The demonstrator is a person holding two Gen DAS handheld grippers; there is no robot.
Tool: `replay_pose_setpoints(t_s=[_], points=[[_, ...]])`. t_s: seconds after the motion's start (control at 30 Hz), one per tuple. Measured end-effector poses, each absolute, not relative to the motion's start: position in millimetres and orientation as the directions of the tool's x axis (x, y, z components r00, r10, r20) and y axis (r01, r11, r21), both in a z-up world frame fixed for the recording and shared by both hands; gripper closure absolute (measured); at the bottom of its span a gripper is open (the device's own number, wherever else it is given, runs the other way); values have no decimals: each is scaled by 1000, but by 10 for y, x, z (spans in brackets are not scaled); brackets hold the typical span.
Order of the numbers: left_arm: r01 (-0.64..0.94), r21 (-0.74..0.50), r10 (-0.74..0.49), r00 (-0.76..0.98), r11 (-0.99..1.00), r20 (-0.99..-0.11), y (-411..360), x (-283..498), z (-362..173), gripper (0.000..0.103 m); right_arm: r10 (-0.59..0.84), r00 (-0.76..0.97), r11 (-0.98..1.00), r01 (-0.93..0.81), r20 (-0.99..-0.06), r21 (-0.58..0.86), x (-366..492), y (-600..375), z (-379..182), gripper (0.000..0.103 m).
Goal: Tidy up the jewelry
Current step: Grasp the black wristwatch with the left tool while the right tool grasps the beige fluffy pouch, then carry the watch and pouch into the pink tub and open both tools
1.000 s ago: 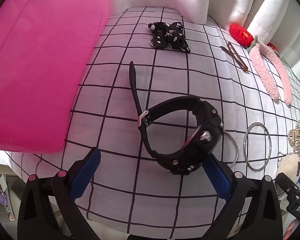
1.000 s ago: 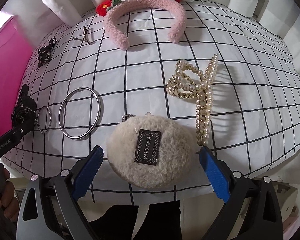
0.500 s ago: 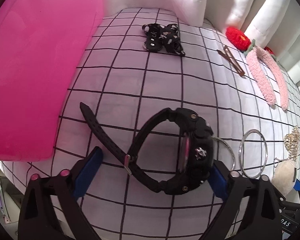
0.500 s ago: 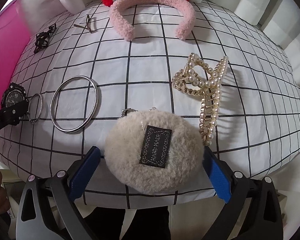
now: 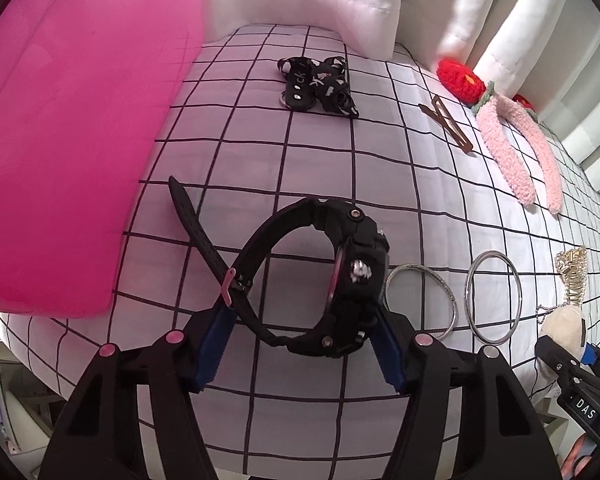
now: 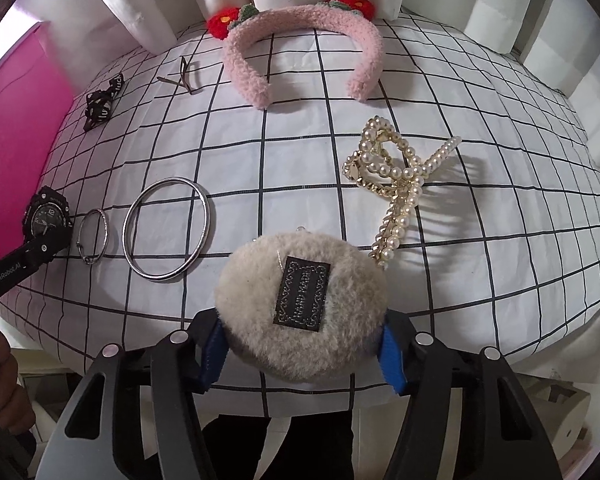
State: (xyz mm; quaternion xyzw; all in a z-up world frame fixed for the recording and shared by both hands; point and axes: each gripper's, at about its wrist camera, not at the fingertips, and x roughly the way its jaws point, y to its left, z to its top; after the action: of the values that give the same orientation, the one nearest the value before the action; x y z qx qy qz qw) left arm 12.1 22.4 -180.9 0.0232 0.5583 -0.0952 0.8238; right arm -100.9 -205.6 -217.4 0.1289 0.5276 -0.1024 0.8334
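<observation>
A black watch stands on its edge on the checked white cloth. My left gripper is closing, and its blue pads touch the strap and the case on either side. A fluffy beige pouch with a black label lies near the cloth's front edge. My right gripper is closing too, its pads sunk into the fur on both sides. The right wrist view also shows the watch at far left, with a left gripper finger against it.
A thin bangle and a larger bangle lie between watch and pouch. A pearl claw clip, a pink headband, a brown hair clip and a black strap lie farther back. A pink cushion borders the left.
Both grippers' jaws have narrowed from wide open onto the watch and the pouch. The watch has turned, its loose strap end swinging toward the left.
</observation>
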Motion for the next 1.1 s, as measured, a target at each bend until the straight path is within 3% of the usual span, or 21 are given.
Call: replay_pose_setpoints(t_s=[0.63, 1.1], points=[[206, -119, -198, 418, 971, -887, 266, 84, -1336, 42, 2, 559, 957, 238, -829, 163, -982, -1961, -1585, 44], [212, -188, -279, 595, 959, -753, 295, 56, -203, 42, 38, 729, 984, 92, -684, 152, -752, -1722, -573, 44]])
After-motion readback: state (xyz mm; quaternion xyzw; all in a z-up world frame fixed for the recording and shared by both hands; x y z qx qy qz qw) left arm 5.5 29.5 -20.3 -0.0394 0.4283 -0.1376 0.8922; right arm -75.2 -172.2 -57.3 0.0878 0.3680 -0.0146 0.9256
